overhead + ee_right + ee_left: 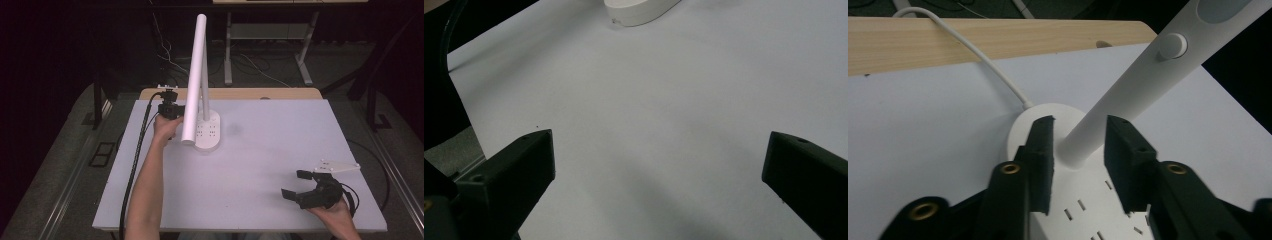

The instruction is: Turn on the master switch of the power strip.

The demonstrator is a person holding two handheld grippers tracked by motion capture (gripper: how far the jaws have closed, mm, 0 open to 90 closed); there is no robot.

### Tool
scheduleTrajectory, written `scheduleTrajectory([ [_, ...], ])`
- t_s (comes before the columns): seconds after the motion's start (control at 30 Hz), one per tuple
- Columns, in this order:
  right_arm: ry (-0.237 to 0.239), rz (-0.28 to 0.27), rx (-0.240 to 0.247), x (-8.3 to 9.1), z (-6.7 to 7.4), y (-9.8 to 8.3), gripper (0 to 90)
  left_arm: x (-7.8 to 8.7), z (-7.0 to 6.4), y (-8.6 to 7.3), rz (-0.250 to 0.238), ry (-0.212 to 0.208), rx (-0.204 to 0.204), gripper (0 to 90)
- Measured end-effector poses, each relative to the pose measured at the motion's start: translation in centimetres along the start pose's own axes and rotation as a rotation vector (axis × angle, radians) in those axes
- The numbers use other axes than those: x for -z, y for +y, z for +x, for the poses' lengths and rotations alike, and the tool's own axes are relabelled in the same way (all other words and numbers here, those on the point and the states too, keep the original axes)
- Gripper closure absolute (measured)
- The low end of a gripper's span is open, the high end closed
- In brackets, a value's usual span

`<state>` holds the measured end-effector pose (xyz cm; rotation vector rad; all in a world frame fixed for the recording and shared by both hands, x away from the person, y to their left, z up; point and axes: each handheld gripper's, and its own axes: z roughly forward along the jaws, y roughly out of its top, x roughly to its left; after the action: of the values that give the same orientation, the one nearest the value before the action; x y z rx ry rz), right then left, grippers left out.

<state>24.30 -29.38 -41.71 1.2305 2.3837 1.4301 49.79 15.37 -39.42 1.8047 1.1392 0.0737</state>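
A white desk lamp stands at the back left of the white table [260, 150]. Its oval base [209, 132] carries a thin upright stem [205, 100], and a long tube head [195, 75] slants down toward the table. My left gripper [174, 111] reaches in from the lamp's left. In the left gripper view it [1079, 127] is open, one jaw on each side of the stem [1098, 120] just above the base [1048, 112], with thin gaps showing. My right gripper [294, 183] rests wide open near the front right, nothing between its fingers [514, 170].
A wooden strip [250, 93] runs along the table's back edge. The lamp's white cord [983, 55] trails from the base over that strip. A black cable [137, 150] hangs off the left side. Another desk's legs [305, 55] stand on the floor behind.
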Motion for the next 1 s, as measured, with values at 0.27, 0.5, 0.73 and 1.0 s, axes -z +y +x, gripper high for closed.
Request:
scheduleTrajectory([
  [0.27,0.002,0.010,0.004,-0.1,0.0,0.0,0.0,-0.9,-0.1,-0.3,0.014,0.005,-0.005,81.6],
  [0.5,0.001,0.011,0.005,-0.1,-0.1,0.0,0.0,-1.5,-0.1,-0.6,0.017,0.024,-0.024,89.7],
  [0.73,0.002,0.012,0.005,-0.1,-0.1,-0.1,0.0,-2.2,-0.2,-0.9,0.039,0.061,-0.040,90.0],
  [1.0,0.005,0.018,0.009,-0.2,-0.1,-0.1,0.0,-2.8,-0.1,-1.2,0.052,0.085,-0.051,90.0],
])
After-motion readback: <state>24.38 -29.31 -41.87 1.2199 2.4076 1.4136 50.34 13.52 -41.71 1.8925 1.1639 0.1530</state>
